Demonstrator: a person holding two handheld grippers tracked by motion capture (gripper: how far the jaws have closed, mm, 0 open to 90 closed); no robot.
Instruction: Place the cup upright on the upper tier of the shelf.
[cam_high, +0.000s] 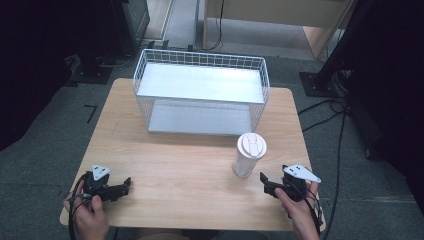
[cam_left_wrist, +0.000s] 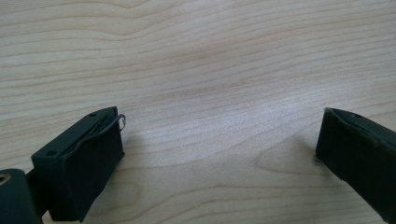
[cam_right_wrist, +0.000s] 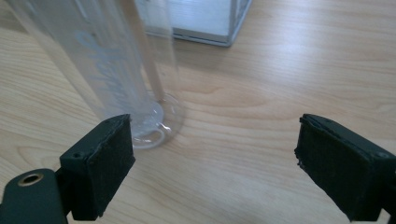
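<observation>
A clear plastic tumbler (cam_high: 248, 156) with a pale pink lid stands upright on the wooden table (cam_high: 180, 165), right of centre. In the right gripper view its transparent wall and base (cam_right_wrist: 140, 116) rise just ahead of the left jaw, with a straw inside. My right gripper (cam_high: 266, 184) lies near the table's front right, a short way from the tumbler, open and empty (cam_right_wrist: 212, 163). My left gripper (cam_high: 125, 186) rests at the front left, open over bare wood (cam_left_wrist: 219, 149).
A white wire basket (cam_high: 200, 92) with a flat white shelf and floor stands at the back of the table. Black stands and cables sit on the grey floor around the table. Bare wood stretches between the two grippers.
</observation>
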